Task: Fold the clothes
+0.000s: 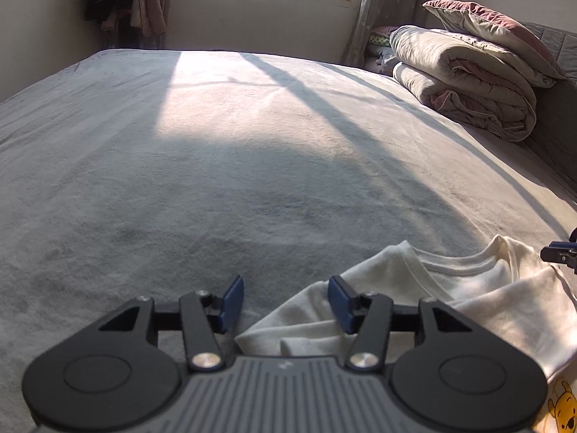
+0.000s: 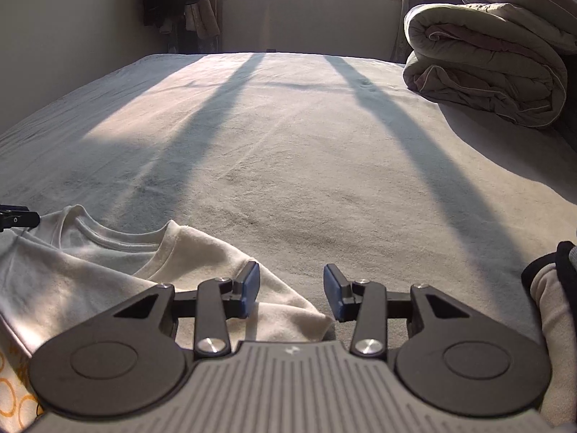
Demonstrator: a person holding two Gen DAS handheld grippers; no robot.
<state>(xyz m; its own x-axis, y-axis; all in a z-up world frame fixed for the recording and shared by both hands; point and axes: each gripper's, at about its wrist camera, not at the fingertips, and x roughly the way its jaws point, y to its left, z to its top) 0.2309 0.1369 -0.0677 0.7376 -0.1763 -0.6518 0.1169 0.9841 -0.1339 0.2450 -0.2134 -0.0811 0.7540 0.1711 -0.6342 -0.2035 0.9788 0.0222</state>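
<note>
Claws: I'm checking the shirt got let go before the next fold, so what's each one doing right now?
Left claw: open, holding nothing; cream shirt lies beneath it.
Right claw: open, holding nothing.

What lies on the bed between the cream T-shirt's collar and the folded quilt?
Nothing: in the right wrist view the stretch from the T-shirt to the quilt is bare bedsheet, crossed only by window shadows.
</note>
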